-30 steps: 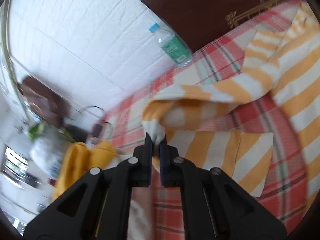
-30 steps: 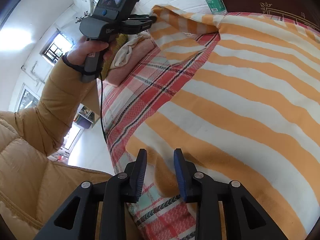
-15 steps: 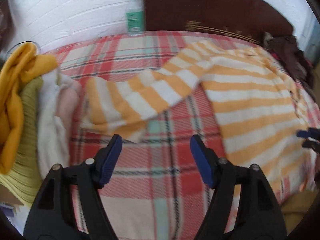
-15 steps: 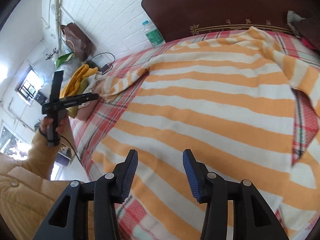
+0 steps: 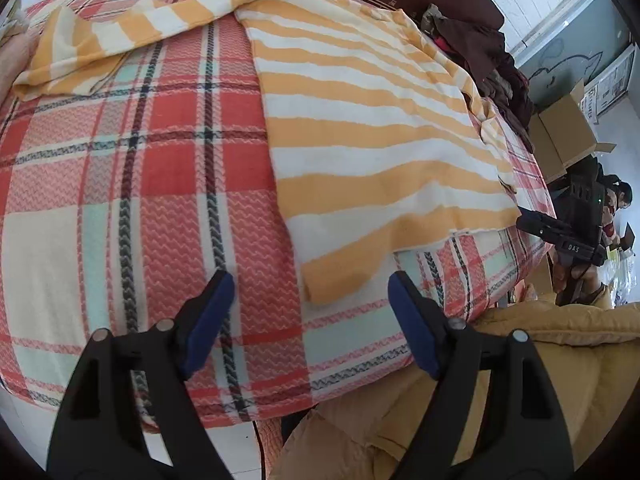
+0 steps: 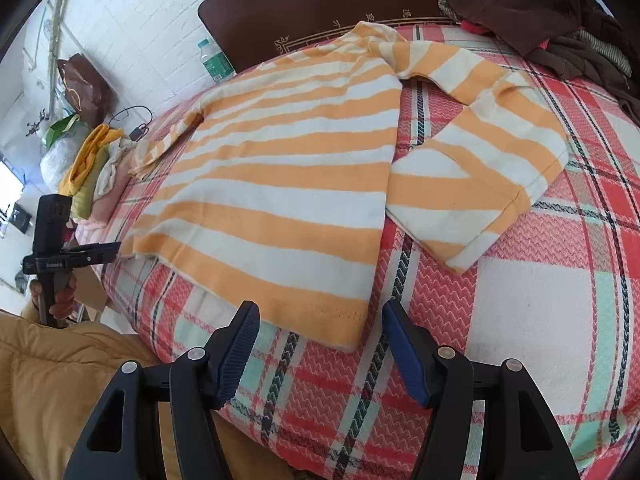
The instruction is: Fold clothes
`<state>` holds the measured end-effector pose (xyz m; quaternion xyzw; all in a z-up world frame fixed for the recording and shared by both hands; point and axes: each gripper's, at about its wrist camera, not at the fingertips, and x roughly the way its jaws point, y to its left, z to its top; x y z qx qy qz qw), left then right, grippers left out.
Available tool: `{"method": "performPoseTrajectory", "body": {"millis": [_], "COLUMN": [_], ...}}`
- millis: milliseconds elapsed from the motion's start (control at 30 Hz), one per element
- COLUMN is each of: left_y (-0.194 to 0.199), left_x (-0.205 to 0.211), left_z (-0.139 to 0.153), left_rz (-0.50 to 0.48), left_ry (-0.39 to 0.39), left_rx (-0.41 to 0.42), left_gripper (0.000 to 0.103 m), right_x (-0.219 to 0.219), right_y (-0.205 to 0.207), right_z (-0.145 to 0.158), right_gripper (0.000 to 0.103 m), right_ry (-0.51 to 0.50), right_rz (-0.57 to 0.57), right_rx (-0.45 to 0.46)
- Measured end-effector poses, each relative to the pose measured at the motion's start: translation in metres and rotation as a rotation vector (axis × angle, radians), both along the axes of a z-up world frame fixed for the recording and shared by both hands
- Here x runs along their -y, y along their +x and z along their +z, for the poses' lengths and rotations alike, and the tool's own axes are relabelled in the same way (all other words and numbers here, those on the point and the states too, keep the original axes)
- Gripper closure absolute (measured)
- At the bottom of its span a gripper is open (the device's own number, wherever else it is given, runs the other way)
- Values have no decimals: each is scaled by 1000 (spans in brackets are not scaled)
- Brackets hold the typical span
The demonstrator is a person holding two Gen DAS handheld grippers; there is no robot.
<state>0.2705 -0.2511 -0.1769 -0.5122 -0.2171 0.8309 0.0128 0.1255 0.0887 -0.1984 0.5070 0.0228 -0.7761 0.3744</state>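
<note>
Jaws of left gripper [image 5: 308, 304] opening, empty, above plaid blanket [image 5: 168, 184] by the near hem corner. Jaws of right gripper [image 6: 320, 332] opening too, nothing between, over the other hem corner. Beyond: striped shirt [image 6: 288, 184] flat, sleeves spread; dark headboard [image 6: 320, 4] behind.

Both my wrist cams tilt down close over the bed's near edge; both share the striped shirt [image 5: 372, 128] [image 6: 280, 184].
</note>
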Motion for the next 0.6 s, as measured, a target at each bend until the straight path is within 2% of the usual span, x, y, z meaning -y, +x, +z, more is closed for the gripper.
{"method": "performPoseTrajectory", "body": {"millis": [33, 67, 100, 133, 167, 233, 367, 433, 500, 600], "left_y": [-5, -10, -14, -16, -19, -21, 0, 15, 25, 27], "left_x": [-5, -8, -9, -7, -6, -4, 6, 12, 13, 4], "left_z": [0, 0, 2, 3, 5, 12, 38, 47, 47, 34], "left_rz": [4, 12, 31, 56, 82, 124, 106, 86, 48, -46], "left_ry": [-28, -64, -77, -76, -75, -61, 66, 88, 24, -66], "left_rx": [5, 9, 18, 30, 42, 50, -10, -17, 24, 88], "left_gripper": [23, 27, 50, 73, 91, 91, 92, 92, 91, 84], "right_x": [2, 4, 8, 12, 13, 12, -6, -19, -24, -16], "right_y": [1, 1, 1, 1, 1, 2, 8, 18, 28, 36], "right_z": [-1, -3, -4, -5, -6, -3, 22, 43, 55, 49], "right_gripper": [36, 41, 48, 73, 90, 90, 91, 91, 91, 82], "right_ry": [-9, -16, -15, -13, -16, -48, -201, -237, -209, -60], "right_rz": [7, 13, 18, 25, 34, 47, 69, 94, 148, 209], "right_rx": [-14, -27, -40, -48, -44, -27, 7, -13, -30, -22]}}
